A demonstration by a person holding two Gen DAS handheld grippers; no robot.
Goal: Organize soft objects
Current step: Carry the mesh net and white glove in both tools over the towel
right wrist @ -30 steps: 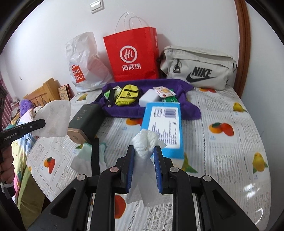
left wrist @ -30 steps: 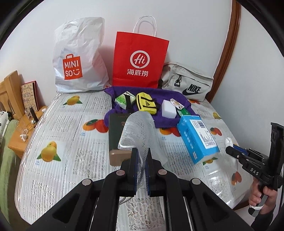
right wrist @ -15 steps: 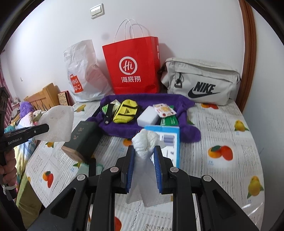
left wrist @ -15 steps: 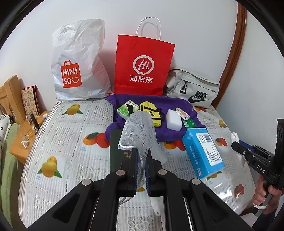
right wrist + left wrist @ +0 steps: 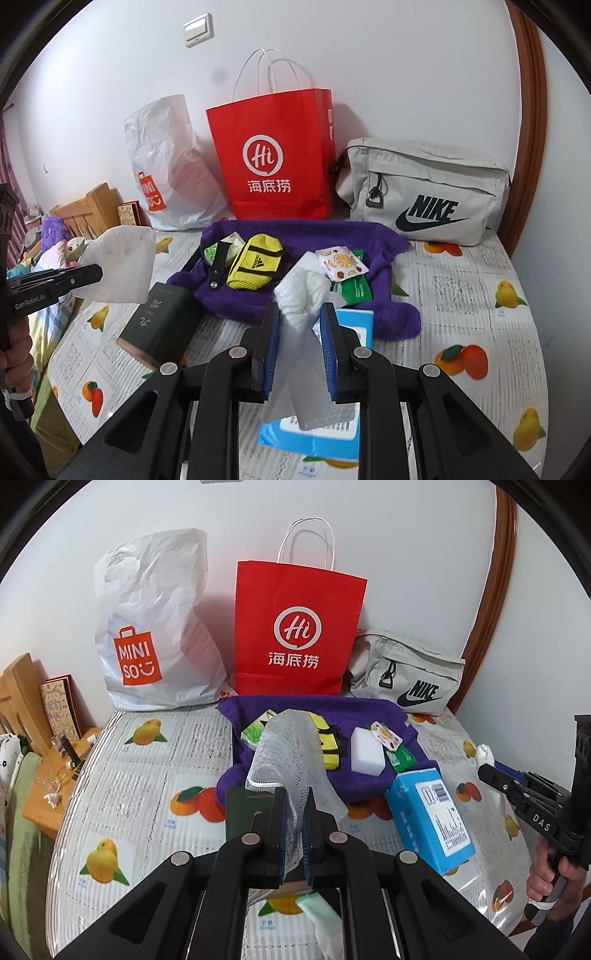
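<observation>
Mesh cloth [image 5: 291, 753] is pinched tight in the left gripper [image 5: 293, 823], hanging in the air over the middle of the table [image 5: 140, 775], while the right gripper [image 5: 299, 325] is clamped on a crumpled white tissue [image 5: 301, 291] with clear plastic film trailing under it. Looks like the carry step to me: both soft bits are up and aimed at the purple towel [image 5: 369, 236] near the far edge, where a yellow Adidas pouch [image 5: 255, 266] and a white sponge [image 5: 365, 753] already sit. Next move probably needs a free spot on that towel and a gentle let-go so nothing snags. Readable stuff: MINISO on the white plastic bag [image 5: 147, 627], "Hi 海底捞" on the red paper bag [image 5: 295, 627], NIKE on the grey bag [image 5: 424, 192].
</observation>
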